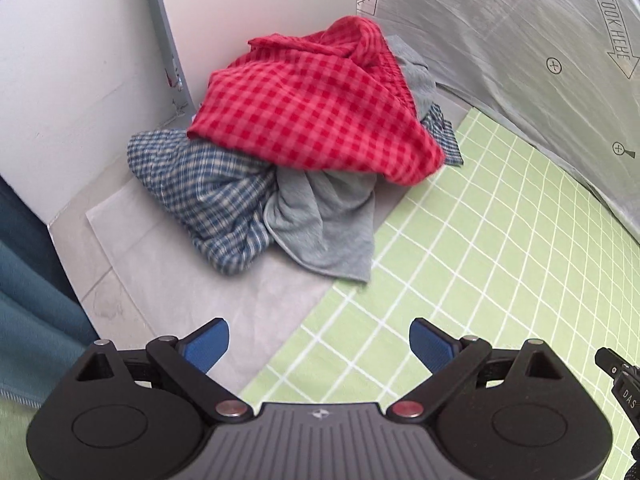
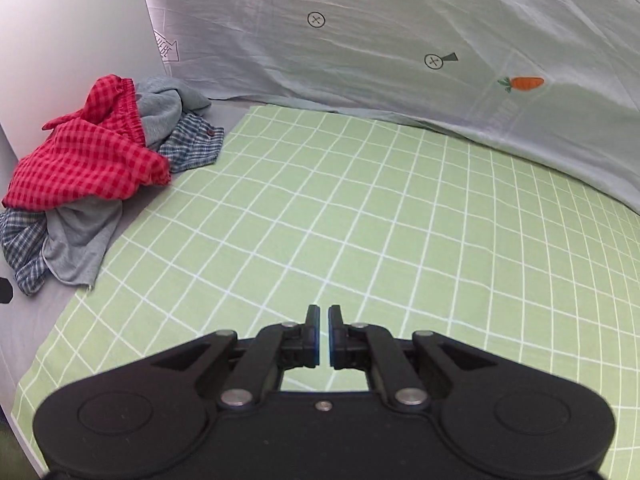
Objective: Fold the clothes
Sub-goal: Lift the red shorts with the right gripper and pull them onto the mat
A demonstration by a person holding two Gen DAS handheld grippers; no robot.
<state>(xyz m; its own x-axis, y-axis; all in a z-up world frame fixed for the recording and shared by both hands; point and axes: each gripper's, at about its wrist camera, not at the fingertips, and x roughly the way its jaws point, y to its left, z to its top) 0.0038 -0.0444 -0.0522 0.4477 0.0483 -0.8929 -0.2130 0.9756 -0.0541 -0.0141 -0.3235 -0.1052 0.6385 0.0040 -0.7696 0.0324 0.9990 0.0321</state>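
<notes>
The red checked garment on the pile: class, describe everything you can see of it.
The red checked garment is a soft woven cloth in red and pink gingham with a gathered, elastic-looking band along one edge. It lies crumpled and unfolded on top of the heap, draped over a grey garment and a blue checked garment. Neither gripper touches it.

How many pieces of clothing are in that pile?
3 visible: red checked one on top, blue plaid one beneath at left, grey one beneath in front. More may be hidden underneath.
</notes>
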